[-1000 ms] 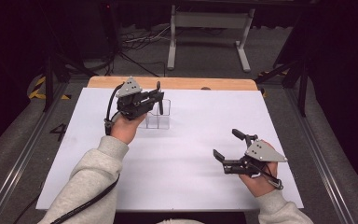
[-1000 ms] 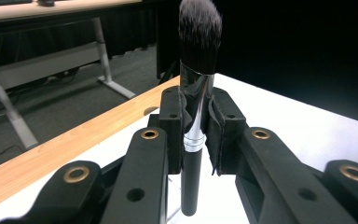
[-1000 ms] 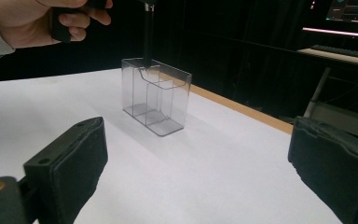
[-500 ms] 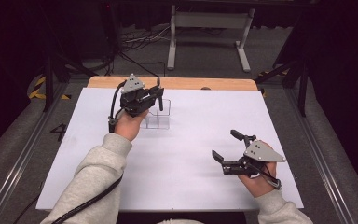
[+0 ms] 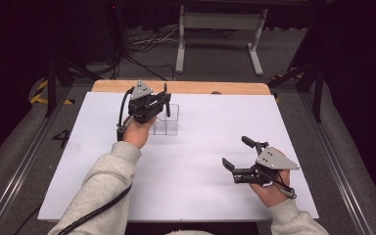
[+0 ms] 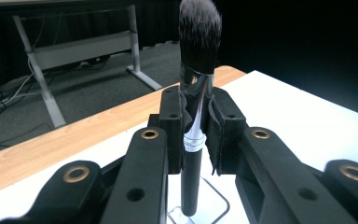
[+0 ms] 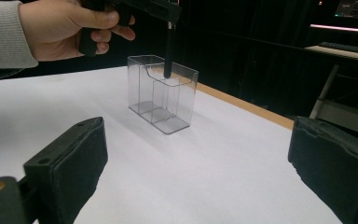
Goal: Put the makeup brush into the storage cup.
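Over organizer [image 7: 163, 95], upright brush [image 6: 196, 93], bristles up

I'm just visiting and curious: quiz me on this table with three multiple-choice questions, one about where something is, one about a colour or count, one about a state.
1. Where is the lower end of the makeup brush?
A. Lying flat on the white sheet
B. At the top opening of the clear organizer
C. On the floor

2. What colour are the brush's bristles?
A. Dark, nearly black
B. Pink
C. White

3. How do the right tongs stand?
A. Clamped on the brush
C. Open, nothing between them
B. Shut on the organizer

Answers:
1 B: the right gripper view shows the handle tip at the organizer's rim, upright.
2 A: the left gripper view shows a dark tuft above a silver collar, with the left tongs clamped on the brush.
3 C: both pads stand wide apart over the bare white sheet.
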`<state>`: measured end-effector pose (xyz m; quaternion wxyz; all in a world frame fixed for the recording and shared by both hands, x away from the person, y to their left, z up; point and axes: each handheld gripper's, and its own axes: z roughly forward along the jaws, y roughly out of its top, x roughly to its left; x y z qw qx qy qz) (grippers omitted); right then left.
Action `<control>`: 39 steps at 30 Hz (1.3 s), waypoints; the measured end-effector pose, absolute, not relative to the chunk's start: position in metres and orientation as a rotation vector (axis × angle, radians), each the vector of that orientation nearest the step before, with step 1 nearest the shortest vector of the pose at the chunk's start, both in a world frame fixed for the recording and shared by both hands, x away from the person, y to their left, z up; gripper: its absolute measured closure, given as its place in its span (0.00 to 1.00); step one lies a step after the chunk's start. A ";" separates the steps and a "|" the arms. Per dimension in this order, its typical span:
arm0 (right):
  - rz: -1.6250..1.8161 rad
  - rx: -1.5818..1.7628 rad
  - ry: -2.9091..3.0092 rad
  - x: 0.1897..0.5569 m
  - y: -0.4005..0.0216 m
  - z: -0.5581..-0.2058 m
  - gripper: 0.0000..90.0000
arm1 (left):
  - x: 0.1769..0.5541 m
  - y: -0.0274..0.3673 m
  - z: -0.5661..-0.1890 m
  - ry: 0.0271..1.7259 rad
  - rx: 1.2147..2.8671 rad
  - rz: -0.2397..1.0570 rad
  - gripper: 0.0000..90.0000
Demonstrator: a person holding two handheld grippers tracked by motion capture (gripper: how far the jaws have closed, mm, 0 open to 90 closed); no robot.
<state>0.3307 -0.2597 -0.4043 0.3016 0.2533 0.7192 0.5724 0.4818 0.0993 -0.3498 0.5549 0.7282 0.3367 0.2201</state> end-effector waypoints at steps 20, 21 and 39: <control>1.527 0.666 1.899 0.330 -0.260 -0.401 0.06 | 0.485 0.099 -0.365 0.818 1.771 0.497 0.86; 1.527 0.665 1.899 0.330 -0.260 -0.401 0.06 | 0.484 0.099 -0.366 0.819 1.772 0.497 0.86; 1.537 0.668 1.889 0.334 -0.265 -0.397 0.05 | 0.462 0.125 -0.361 0.726 1.704 0.430 0.10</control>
